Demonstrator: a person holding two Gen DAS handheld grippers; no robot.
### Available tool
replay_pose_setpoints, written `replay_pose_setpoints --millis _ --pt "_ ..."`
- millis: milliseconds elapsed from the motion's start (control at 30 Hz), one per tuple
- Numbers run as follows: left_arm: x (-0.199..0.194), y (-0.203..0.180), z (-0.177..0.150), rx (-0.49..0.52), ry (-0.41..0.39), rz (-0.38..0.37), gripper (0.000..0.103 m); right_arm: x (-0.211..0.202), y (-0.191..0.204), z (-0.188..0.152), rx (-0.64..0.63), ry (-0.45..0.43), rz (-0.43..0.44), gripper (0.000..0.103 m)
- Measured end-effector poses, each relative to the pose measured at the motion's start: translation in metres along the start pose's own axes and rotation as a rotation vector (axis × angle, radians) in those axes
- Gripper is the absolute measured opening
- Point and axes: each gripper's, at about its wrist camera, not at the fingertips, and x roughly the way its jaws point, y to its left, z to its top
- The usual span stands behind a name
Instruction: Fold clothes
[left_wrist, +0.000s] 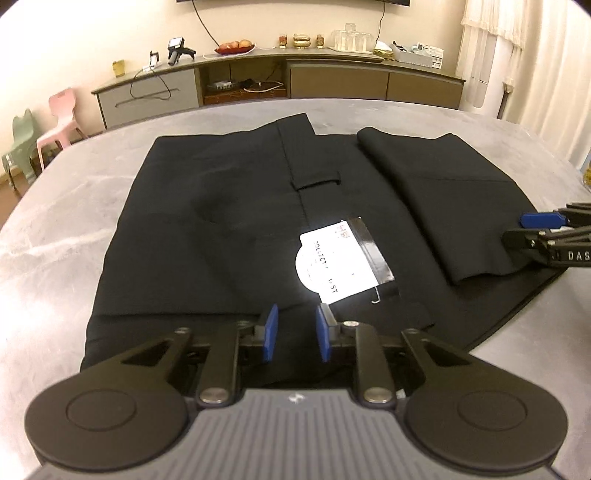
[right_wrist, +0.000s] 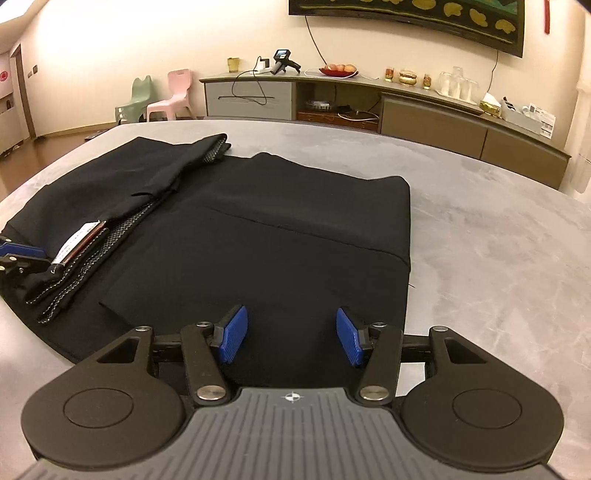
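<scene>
Left wrist reads tag (left_wrist: 338, 264) print — right wrist sees it edge-on.

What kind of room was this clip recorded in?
Most likely a home living room: a long sideboard with a fruit bowl and glasses, and small plastic chairs along the wall.

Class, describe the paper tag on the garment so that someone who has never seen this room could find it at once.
Start at the grey marble table in front of the long sideboard. A black garment lies spread on it, one part folded over. Near its front edge, just ahead of the left gripper, lies the tag: a white card with a black strip, the only bright thing on the dark cloth.
</scene>
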Motion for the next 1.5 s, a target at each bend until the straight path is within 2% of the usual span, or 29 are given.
replay_pose_setpoints --millis 100,133,167,200,233,267,300,333,367,400,433,500,633,700,767,800,833,900,967,1033,1133,1167,1233,1300,1367,1400,1467,1500 --pt "-0.006 -0.005 0.016 -0.008 0.005 -0.010 0.023 -0.006 -0.005 0.002 0.019 0.010 -0.018 0.061" --pt "-0.016 -0.007 0.027 -0.022 -0.035 -0.028 0.031 -0.015 -0.010 0.001 0.041 -0.017 -0.046 0.070" --pt "-0.025 -0.010 0.038 -0.034 -0.073 -0.046 0.043 -0.022 -0.014 0.002 0.074 -0.058 -0.092 0.081" --pt "-0.031 -0.016 0.050 -0.037 -0.102 -0.061 0.049 -0.026 -0.018 0.003 0.109 -0.089 -0.136 0.097" --pt "-0.033 -0.024 0.063 -0.032 -0.120 -0.084 0.054 -0.026 -0.022 0.004 0.138 -0.100 -0.158 0.098" --pt "-0.032 -0.036 0.078 -0.018 -0.124 -0.118 0.054 -0.023 -0.026 0.004 0.162 -0.098 -0.170 0.097" --pt "-0.029 -0.049 0.093 0.001 -0.126 -0.151 0.055 -0.016 -0.028 0.003 0.174 -0.066 -0.158 0.090" --pt "-0.022 -0.066 0.108 0.034 -0.113 -0.180 0.059 -0.010 -0.029 0.002 0.179 -0.043 -0.151 0.071" --pt "-0.013 -0.083 0.123 0.068 -0.100 -0.207 0.065 -0.006 -0.026 0.002 0.167 -0.042 -0.155 0.057" --pt "-0.002 -0.099 0.136 0.104 -0.083 -0.222 0.066 -0.003 -0.023 0.001 0.155 -0.041 -0.159 0.041" --pt "0.011 -0.116 0.149 0.137 -0.061 -0.227 0.068 0.000 -0.020 0.001 0.143 -0.040 -0.163 0.020" --pt "0.039 -0.153 0.169 0.205 0.013 -0.254 0.074 0.001 -0.010 0.002 0.088 -0.069 -0.191 0.012" --pt "0.090 -0.212 0.185 0.409 0.139 -0.254 0.075 -0.006 0.014 0.002 -0.077 -0.165 -0.226 0.011" --pt "0.108 -0.230 0.176 0.507 0.198 -0.226 0.073 -0.004 0.022 0.003 -0.134 -0.190 -0.235 0.011" --pt "0.121 -0.238 0.167 0.581 0.233 -0.186 0.019 0.000 0.025 0.004 -0.155 -0.200 -0.232 0.011" --pt "0.124 -0.237 0.163 0.600 0.238 -0.171 0.017 0.003 0.025 0.005 -0.158 -0.206 -0.226 0.011" --pt "0.122 -0.230 0.165 0.573 0.223 -0.194 0.011 0.005 0.024 0.006 -0.155 -0.210 -0.218 0.011" --pt "0.109 -0.206 0.171 0.485 0.182 -0.240 0.010 0.005 0.021 0.009 -0.137 -0.231 -0.189 0.012" --pt "0.086 -0.168 0.179 0.364 0.123 -0.290 0.009 -0.003 0.016 0.013 -0.086 -0.269 -0.126 0.021" --pt "0.059 -0.114 0.179 0.230 0.055 -0.320 0.009 -0.015 0.013 0.016 -0.031 -0.314 -0.044 0.046" --pt "0.018 -0.023 0.170 0.022 -0.048 -0.338 0.010 -0.031 0.020 0.014 -0.011 -0.359 0.073 0.058" --pt "0.006 0.007 0.165 -0.044 -0.077 -0.339 0.011 -0.031 0.025 0.012 -0.028 -0.360 0.097 0.059" --pt "0.002 0.062 0.139 -0.140 -0.087 -0.297 0.012 -0.033 0.036 0.007 -0.065 -0.339 0.134 0.060" --pt "0.014 0.106 0.107 -0.226 -0.067 -0.218 0.019 -0.021 0.053 0.007 -0.105 -0.302 0.174 0.060" --pt "0.025 0.141 0.075 -0.306 -0.053 -0.133 0.044 -0.005 0.073 0.012 -0.136 -0.257 0.213 0.060" --pt "0.029 0.154 0.060 -0.343 -0.051 -0.097 0.049 0.002 0.085 0.013 -0.167 -0.241 0.222 0.060" --pt "0.031 0.172 0.035 -0.398 -0.073 -0.095 0.062 0.014 0.108 0.015 -0.240 -0.207 0.223 0.059" --pt "0.032 0.176 0.026 -0.418 -0.071 -0.094 0.064 0.019 0.118 0.015 -0.276 -0.190 0.219 0.058"
